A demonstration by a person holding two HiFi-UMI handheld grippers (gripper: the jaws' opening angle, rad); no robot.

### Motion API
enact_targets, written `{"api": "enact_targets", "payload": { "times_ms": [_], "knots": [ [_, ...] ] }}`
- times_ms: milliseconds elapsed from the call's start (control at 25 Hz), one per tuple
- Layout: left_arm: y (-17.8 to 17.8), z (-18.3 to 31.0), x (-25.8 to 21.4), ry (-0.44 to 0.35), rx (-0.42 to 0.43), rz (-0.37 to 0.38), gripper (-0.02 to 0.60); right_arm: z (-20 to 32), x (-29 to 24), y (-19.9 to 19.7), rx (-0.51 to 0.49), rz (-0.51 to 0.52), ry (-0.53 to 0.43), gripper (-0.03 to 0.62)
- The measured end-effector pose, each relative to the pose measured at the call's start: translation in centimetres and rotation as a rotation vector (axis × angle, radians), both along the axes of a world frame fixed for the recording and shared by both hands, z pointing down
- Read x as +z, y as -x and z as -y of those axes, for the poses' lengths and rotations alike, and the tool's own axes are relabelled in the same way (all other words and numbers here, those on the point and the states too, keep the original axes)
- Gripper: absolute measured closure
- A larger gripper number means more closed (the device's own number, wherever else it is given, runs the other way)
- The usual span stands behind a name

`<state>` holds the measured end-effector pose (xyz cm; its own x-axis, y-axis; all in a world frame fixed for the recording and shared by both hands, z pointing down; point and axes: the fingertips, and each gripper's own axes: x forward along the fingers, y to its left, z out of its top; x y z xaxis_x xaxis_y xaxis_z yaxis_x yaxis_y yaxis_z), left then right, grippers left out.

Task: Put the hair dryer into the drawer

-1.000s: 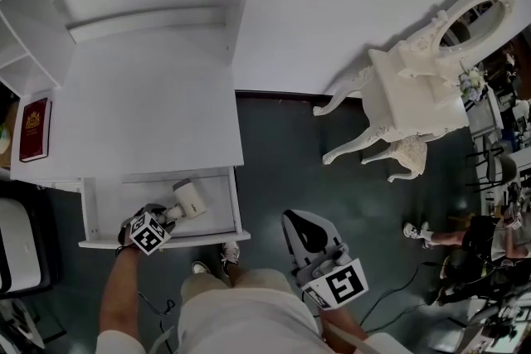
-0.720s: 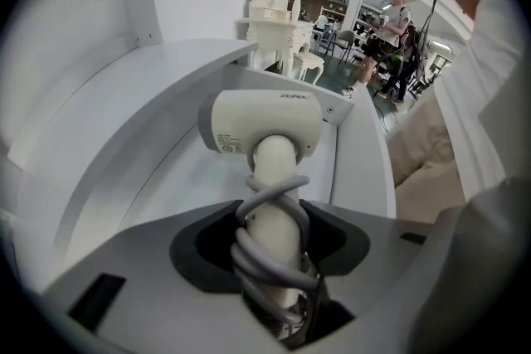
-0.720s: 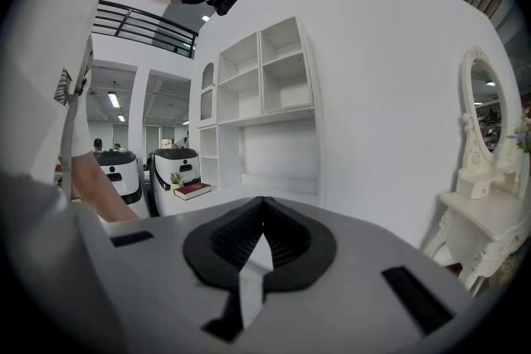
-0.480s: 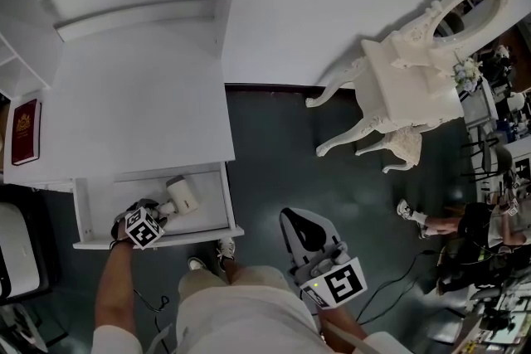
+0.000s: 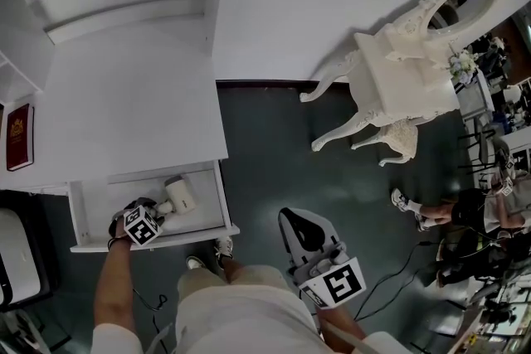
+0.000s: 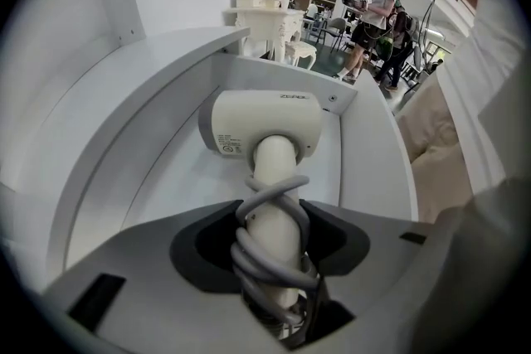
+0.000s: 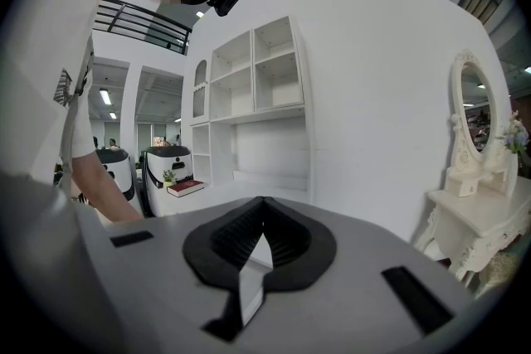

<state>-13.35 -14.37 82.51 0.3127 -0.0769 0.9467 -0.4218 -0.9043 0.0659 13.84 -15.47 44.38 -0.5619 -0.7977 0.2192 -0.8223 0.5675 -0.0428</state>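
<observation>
Head view shows little change over the last second. The left tongs [image 5: 158,213] hang over the open drawer [image 5: 222,199] at the same spot as before. The hair dryer [image 5: 179,195] has kept its place inside the drawer, right of the middle. Only the picture itself has drifted a little.

In the left gripper view, the left tongs [image 6: 274,238] are clamped on the dryer's handle, where the grey cord [image 6: 267,257] is wound round it. The hair dryer [image 6: 264,124] sits low between the drawer's walls [image 6: 278,79]. I cannot tell whether its head already rests on the drawer floor.

By my reckoning the carrying is done. What remains is to let go, take the tongs out, and perhaps push the drawer shut.

The right tongs [image 5: 300,226] are held well apart to the right, over the dark floor. In the right gripper view, the right tongs [image 7: 262,220] are closed with nothing in them.

The dryer's long axis runs along its handle, from the tongs at the near left up to the head at the far right. The barrel lies crosswise to that, roughly along the drawer's width. Which end is the nozzle I cannot make out.
</observation>
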Motion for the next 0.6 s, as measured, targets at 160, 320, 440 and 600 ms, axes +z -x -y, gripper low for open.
{"api": "enact_targets", "payload": {
  "times_ms": [160, 320, 440, 600],
  "knots": [
    [0.48, -0.02, 0.58, 0.013, -0.007, 0.008, 0.377, 0.08, 0.2, 0.16, 0.004, -0.002, 0.0, 0.588],
    [0.53, -0.19, 0.76, 0.019, 0.016, 0.017, 0.377, 0.12, 0.32, 0.31, 0.0, -0.003, 0.005, 0.588],
    [0.49, -0.02, 0.85, 0.015, 0.024, 0.019, 0.377, 0.17, 0.4, 0.51, -0.003, -0.004, 0.008, 0.588],
    [0.56, 0.19, 1.15, 0.011, 0.044, 0.037, 0.377, 0.25, 0.46, 0.68, -0.003, -0.005, 0.012, 0.588]
  ]
}}
